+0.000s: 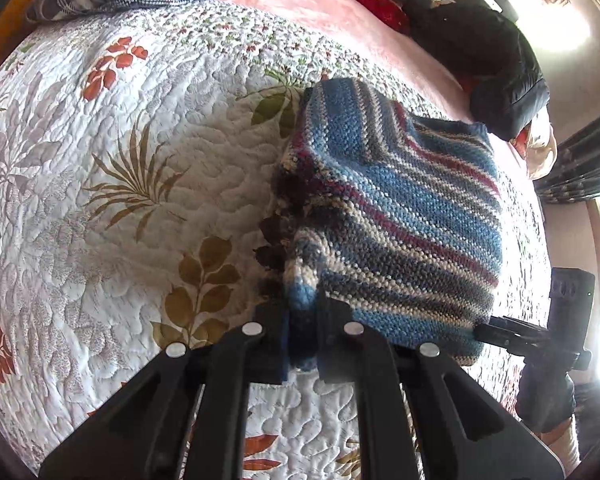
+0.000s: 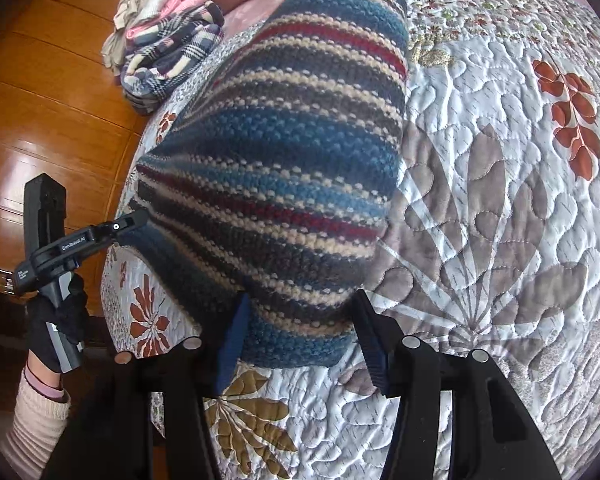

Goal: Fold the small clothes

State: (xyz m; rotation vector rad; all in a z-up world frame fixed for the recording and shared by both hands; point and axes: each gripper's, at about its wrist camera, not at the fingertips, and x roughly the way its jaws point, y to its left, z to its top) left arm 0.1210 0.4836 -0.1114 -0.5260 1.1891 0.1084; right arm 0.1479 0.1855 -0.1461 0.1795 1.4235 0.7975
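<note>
Lying across a quilted bedspread [image 1: 112,208] printed with rust, olive and grey leaves is a striped knitted garment [image 1: 392,216] in blue, cream, dark red and grey, and both claws have hold of its near edge. The left gripper [image 1: 302,340] is closed down to a narrow gap, with a blue-and-cream corner of the knit bunched between its two black fingers [image 1: 334,336]. The right gripper [image 2: 300,340] stands wider, its jaws spread about the rounded blue hem of the same garment; the fabric fills the space between the blue-padded finger [image 2: 232,344] and the black one opposite, and both touch it. From the right wrist view the knit rises away from the camera and looks lifted off the quilt at its near end, though how far is hard to judge.

In that same view the left gripper [image 2: 134,220] shows from the side, its tip pressed into the garment's left edge. White lettering on its body reads "GenRobot.AI"; a smaller white label further back is too small to read. A black-gloved hand [image 2: 58,332] grips its handle, with a ribbed cream sleeve [image 2: 36,416] below the wrist.

Near the far edge of the bed sits a pile of folded clothes [image 2: 172,52], navy-and-white plaid beneath with pink and pale pieces on top. A polished wooden floor [image 2: 48,92] lies beside the bed. In the left wrist view a dark padded jacket [image 1: 500,72] lies on a pink blanket [image 1: 340,28] at the far side.
</note>
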